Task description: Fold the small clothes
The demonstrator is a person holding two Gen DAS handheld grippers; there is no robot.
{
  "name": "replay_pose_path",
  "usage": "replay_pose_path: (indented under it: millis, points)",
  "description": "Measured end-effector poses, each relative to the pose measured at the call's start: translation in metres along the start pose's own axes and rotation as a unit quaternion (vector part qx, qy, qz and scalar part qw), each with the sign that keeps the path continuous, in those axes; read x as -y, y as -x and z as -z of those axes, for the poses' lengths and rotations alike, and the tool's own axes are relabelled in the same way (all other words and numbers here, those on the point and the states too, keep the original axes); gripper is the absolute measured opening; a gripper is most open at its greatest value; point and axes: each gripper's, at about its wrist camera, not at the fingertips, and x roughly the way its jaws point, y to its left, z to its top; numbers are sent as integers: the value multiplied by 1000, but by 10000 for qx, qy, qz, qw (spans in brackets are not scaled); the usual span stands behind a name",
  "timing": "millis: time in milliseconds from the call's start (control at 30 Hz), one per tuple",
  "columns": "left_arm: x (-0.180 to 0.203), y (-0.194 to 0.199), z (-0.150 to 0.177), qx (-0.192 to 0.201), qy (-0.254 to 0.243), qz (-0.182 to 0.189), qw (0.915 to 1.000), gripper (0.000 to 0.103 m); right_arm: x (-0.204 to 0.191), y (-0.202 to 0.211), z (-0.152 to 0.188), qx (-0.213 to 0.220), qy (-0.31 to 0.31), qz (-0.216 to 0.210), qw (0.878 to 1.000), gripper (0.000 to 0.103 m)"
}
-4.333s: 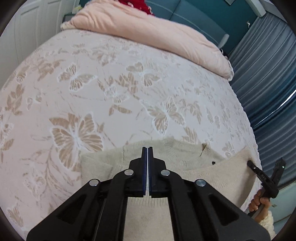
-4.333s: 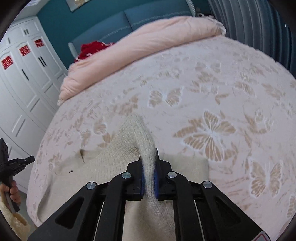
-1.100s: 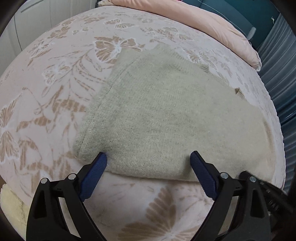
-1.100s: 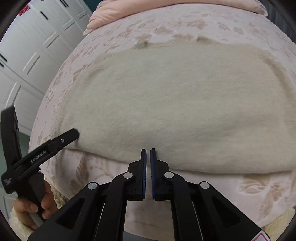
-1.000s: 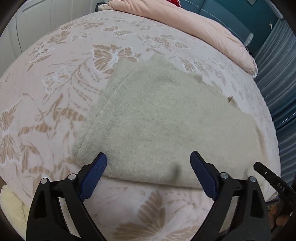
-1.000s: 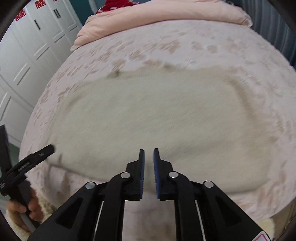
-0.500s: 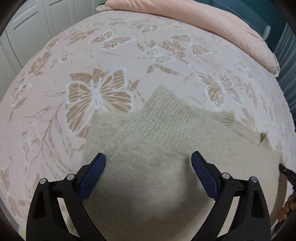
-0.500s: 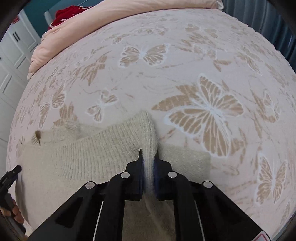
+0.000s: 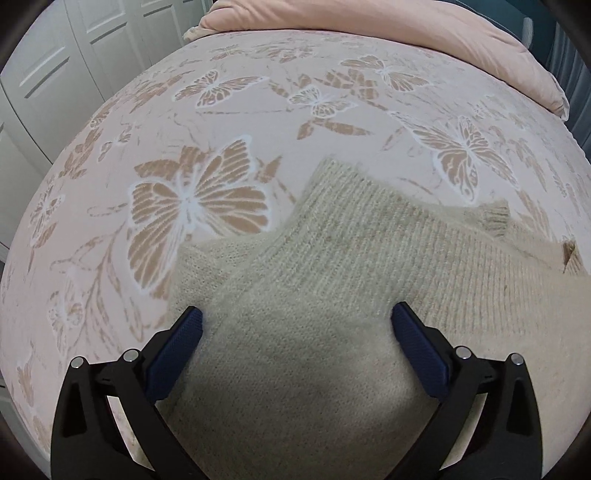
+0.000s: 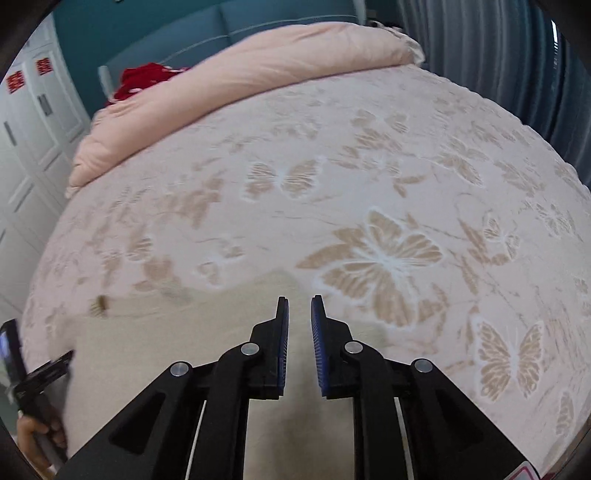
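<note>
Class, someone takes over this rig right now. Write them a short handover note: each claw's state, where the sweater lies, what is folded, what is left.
Left claw: wide open, holding nothing, above the cream sweater.
Right claw: jaws a little apart, just been opening, nothing between them.
Sweater: flat on the butterfly bedspread, near its front edge.
Done: a ribbed edge lies folded over the body.
Left: probably further folds and squaring up.

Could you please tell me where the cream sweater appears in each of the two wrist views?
Left wrist: sweater fills lower centre and right, between the open left claw.
Right wrist: sweater lower left, under the right claw.
Shared landmark: pink duvet at the top.
</note>
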Motion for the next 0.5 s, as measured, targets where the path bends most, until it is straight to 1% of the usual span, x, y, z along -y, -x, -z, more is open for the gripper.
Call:
replay_pose_path:
  millis: [67,133,167,200,233,267,300,333,367,400,433,467,500]
  points:
    - [0,8,1,36,26,0,10000,98,-45,3,17,-222,397,-471,9979,15]
    - [-5,24,6,89,156,180,9997,98,-91,-11,42,-604,890,-746,9914,15]
    - [-10,35,12,100,247,348,9990,98,-111,-24,56,-793,1165,-755,9871,15]
    - [-16,46,19,116,344,514,9980,98,-128,-41,70,-1085,1414,-708,9814,16]
    - [-24,57,27,128,465,697,9964,98,-139,-55,83,-1266,1558,-585,9779,16]
    - [-34,68,37,128,604,876,9942,98,-145,-58,88,-1104,1609,-407,9799,17]
    - [-44,78,48,118,736,1005,9921,98,-148,-57,87,-1110,1581,-331,9806,17]
    - [-55,86,59,103,863,1114,9900,98,-148,-53,81,-1231,1408,-310,9819,17]
    - [-67,93,71,98,976,1225,9876,98,-146,-44,74,-1291,1141,-497,9838,17]
    - [-81,100,85,116,1137,1325,9846,98,-143,-33,68,-1308,862,-911,9834,17]
    - [-92,104,97,111,1301,1368,9820,98,-142,-22,65,-1264,678,-1202,9823,17]
    - [-104,106,110,53,1503,1405,9786,98,-145,-12,64,-1200,674,-1206,9831,17]
    - [-114,105,123,-67,1774,1457,9733,98,-152,-6,65,-1156,793,-1135,9836,17]
